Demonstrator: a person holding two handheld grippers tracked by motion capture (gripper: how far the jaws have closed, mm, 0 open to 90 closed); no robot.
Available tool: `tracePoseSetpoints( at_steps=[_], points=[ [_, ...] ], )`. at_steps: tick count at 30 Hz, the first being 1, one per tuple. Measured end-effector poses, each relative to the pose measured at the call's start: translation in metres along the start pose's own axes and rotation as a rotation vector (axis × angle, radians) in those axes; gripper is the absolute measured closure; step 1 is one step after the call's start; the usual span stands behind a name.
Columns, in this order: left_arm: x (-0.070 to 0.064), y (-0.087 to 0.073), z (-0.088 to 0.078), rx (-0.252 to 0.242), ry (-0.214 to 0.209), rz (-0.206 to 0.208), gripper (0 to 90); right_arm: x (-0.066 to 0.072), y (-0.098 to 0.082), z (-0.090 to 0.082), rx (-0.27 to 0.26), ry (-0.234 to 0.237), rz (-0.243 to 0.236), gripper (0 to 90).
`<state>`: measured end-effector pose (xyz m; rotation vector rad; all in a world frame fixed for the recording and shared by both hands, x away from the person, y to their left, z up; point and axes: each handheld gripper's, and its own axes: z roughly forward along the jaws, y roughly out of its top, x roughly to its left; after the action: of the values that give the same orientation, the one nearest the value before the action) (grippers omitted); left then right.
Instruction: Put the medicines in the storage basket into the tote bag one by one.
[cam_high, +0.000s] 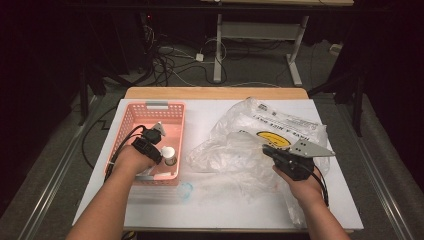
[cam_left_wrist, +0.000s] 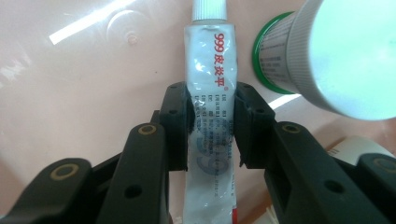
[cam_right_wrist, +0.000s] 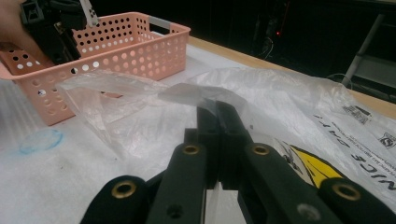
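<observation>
Ointment tube is the piece in hand, and it lies on the floor of the pink basket at the table's left. From the high view, the left gripper dips into that basket beside a white-capped bottle, while the right gripper holds up the clear plastic bag.

Left gripper view: both pads pinch the tube's middle, so the step looks like picking it up. Lifting it straight out comes next, I judge.

Right gripper view: the jaws are pressed together on a fold of the bag, keeping its mouth raised towards the basket.
</observation>
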<state>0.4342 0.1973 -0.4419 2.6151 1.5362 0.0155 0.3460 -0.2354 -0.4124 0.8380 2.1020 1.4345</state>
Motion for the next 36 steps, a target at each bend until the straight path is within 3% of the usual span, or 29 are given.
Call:
tracePoseSetpoints(
  at_steps=[6,13,18,28,36],
  points=[
    [0.001,-0.004,-0.005,-0.051,-0.008,-0.011,67.2,-0.001,0.0,0.0,-0.003,0.0,-0.002,90.0],
    [0.003,-0.011,-0.013,-0.145,-0.027,-0.032,67.1,-0.001,0.0,-0.001,-0.003,-0.004,0.003,90.0],
    [0.002,-0.016,-0.018,-0.193,-0.027,-0.02,67.1,-0.001,0.0,-0.001,-0.005,-0.002,0.004,90.0],
    [-0.002,-0.029,-0.03,-0.344,-0.008,-0.002,67.1,-0.001,0.0,-0.002,-0.013,0.003,0.002,90.0],
    [-0.003,-0.042,-0.04,-0.488,-0.018,-0.012,67.1,-0.002,0.001,-0.003,-0.017,0.002,0.001,90.0]
  ],
)
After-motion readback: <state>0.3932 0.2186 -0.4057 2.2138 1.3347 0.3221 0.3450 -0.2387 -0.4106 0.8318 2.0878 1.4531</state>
